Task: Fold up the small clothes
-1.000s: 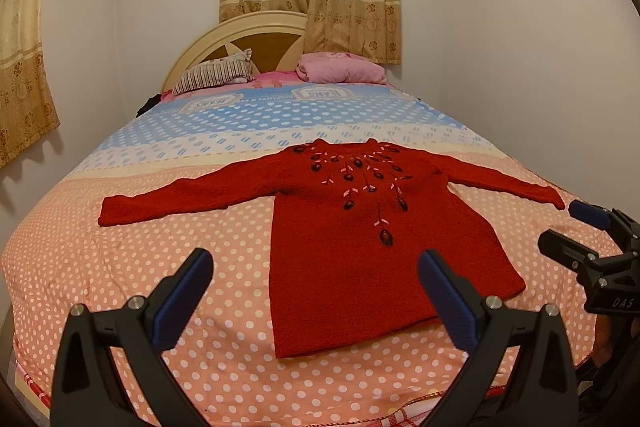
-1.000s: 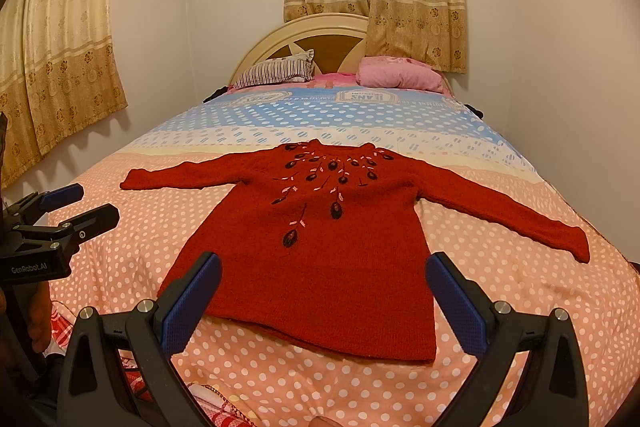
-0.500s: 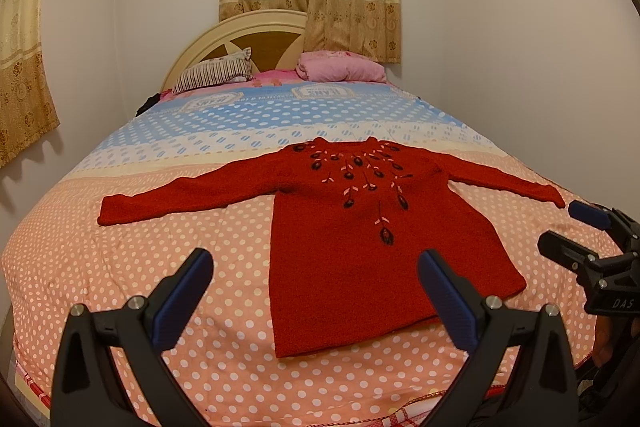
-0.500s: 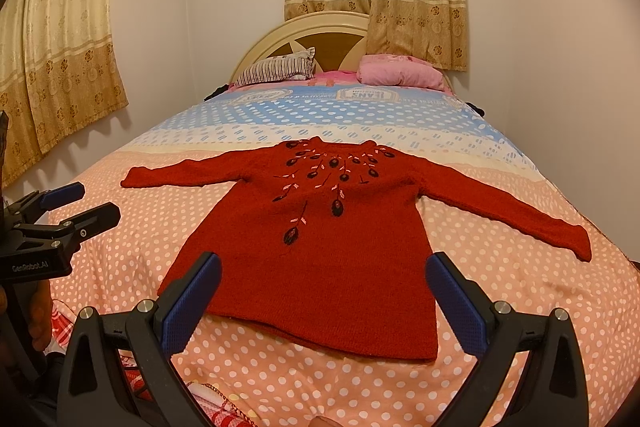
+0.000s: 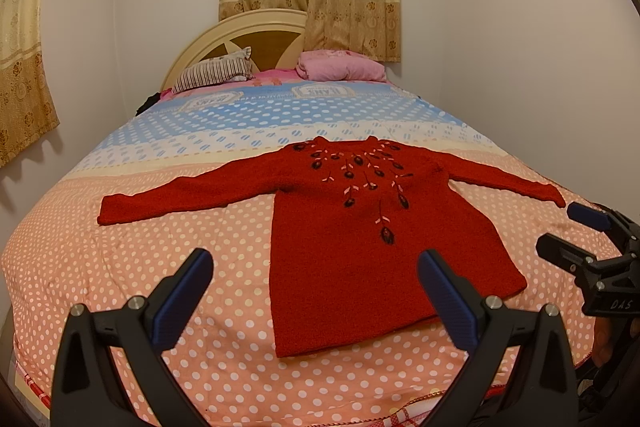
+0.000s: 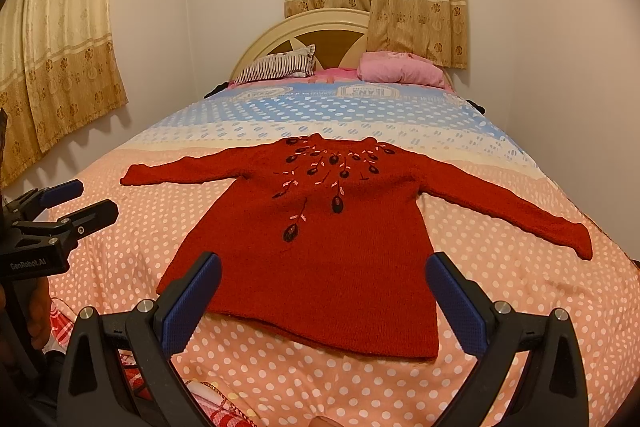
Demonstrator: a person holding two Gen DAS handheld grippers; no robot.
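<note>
Flat on the peach polka-dot bedspread (image 5: 120, 267) lies a red knitted sweater with dark embroidered flowers (image 5: 360, 235), sleeves spread wide, hem toward the cameras. Both the left gripper (image 5: 316, 287) and the right gripper (image 6: 324, 291) hover above the bed's near edge, jaws wide apart, touching nothing.

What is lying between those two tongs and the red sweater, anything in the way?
Nothing visible. The red sweater lies spread flat on the dotted bedspread, and only bare bedspread separates it from the open left tongs and open right tongs. The pillows sit far off by the headboard.
</note>
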